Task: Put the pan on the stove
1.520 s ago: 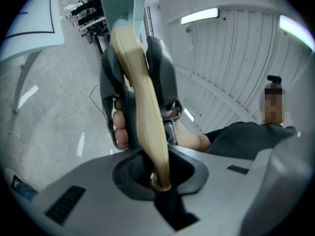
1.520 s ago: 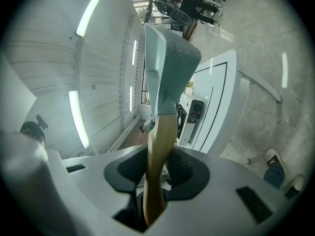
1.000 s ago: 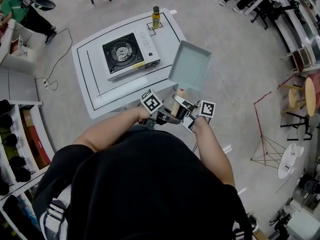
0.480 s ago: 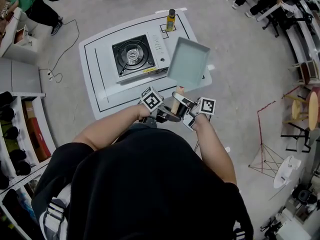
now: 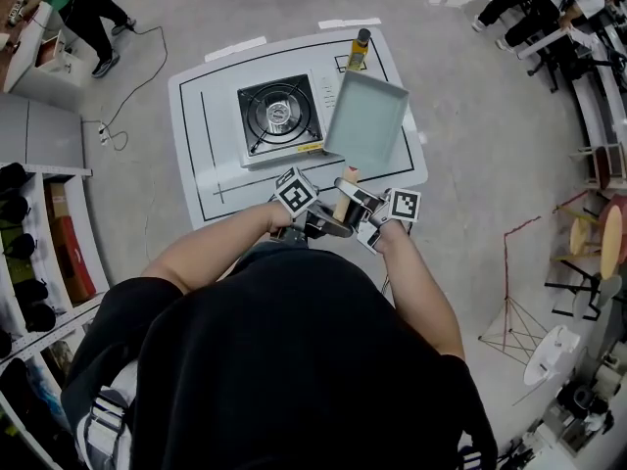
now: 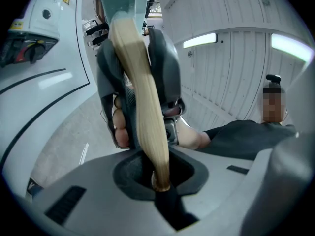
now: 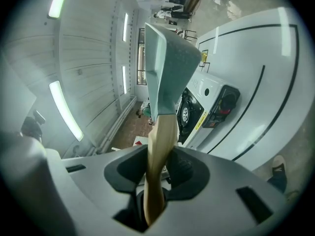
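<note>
White tabletop (image 5: 211,164) carried the stove (image 5: 279,117); my left tongs (image 6: 156,178) and right tongs (image 7: 156,191) clamped the handle (image 5: 345,192) of the pan (image 5: 364,120), aloft near it, not yet set down.

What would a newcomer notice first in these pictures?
A pale green square pan is held up over the right side of the white table, gripped at its wooden handle by the left tool and the right tool. Just left of it sits a portable stove; a bottle stands at the far edge.

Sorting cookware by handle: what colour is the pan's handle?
The pan's handle is pale wooden tan, best seen in the left gripper view.
</note>
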